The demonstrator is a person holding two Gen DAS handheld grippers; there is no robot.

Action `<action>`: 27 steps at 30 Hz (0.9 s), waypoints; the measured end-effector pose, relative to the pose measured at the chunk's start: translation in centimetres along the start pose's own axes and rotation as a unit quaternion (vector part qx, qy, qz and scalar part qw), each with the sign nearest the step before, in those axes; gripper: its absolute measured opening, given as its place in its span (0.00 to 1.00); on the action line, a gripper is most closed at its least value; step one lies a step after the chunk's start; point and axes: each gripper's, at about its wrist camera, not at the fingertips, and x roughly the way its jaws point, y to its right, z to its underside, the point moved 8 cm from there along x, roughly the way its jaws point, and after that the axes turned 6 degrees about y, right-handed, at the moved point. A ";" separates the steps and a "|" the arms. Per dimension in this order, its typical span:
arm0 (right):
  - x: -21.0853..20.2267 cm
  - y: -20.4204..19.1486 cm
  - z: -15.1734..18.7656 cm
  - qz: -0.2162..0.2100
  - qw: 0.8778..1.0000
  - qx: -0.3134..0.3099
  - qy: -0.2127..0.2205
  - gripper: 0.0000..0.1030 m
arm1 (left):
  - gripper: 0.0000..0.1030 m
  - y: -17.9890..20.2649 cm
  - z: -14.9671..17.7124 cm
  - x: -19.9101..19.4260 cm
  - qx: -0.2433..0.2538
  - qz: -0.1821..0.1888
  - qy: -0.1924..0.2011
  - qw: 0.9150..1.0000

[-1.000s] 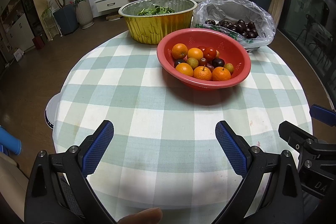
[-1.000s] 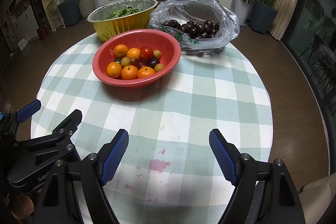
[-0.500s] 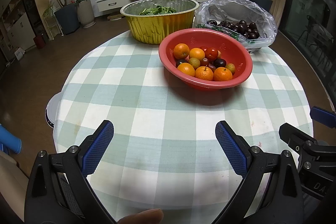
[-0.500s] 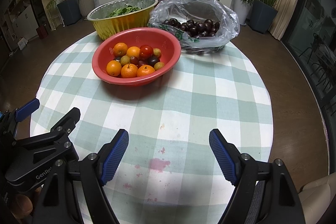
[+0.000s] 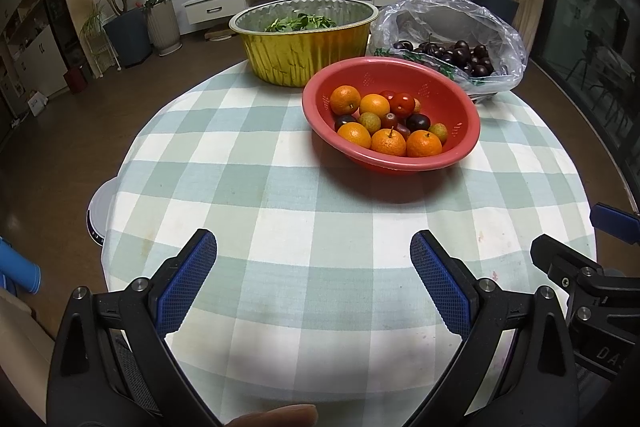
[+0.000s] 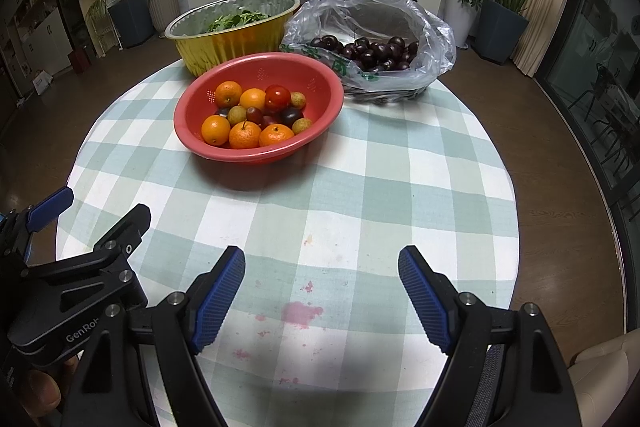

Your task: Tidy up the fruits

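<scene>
The worktop (image 5: 280, 187) is round w/ a checked cloth. From left to right at its far side: a gold foil tub (image 5: 305, 39) w/ green leaves inside, then the red colander (image 5: 460, 99) just in front of it and to the right, then a clear plastic bag (image 5: 448, 23) of dark cherries (image 5: 460, 53), touching or almost touching the colander rim; I cannot tell which.

The task's fruits are all in containers. In the colander they lie mixed: oranges (image 6: 240, 135), a red tomato-like fruit (image 6: 278, 97), dark plums (image 6: 291, 115), small brown-green round ones (image 6: 237, 115). No loose fruit is on the cloth.

Step in hand: the pictures do not settle it. Mixed fruit in one colander fits a sorting that is to come, and also fits fruit gathered there as the finished result. So I name no next move. Any pick would need care: the fruits are round, packed close, and roll easily.

Pose: left hand-held gripper (image 5: 314, 267) hangs low over the near edge, fingers wide apart, nothing between, pointing toward the colander. Right hand-held gripper (image 6: 322, 273) is beside it, approx. same height, also spread wide and empty, over some pink stains (image 6: 300, 313) on the cloth.
</scene>
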 end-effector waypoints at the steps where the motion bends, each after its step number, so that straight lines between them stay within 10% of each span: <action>1: 0.0 0.0 0.0 0.000 1.000 0.000 0.000 0.79 | 0.96 0.0 0.0 0.0 0.000 0.000 0.000 1.000; 27: 0.2 0.0 0.4 0.000 1.000 0.000 -0.002 0.79 | 1.00 -0.1 0.1 -0.2 -0.005 0.000 0.005 1.000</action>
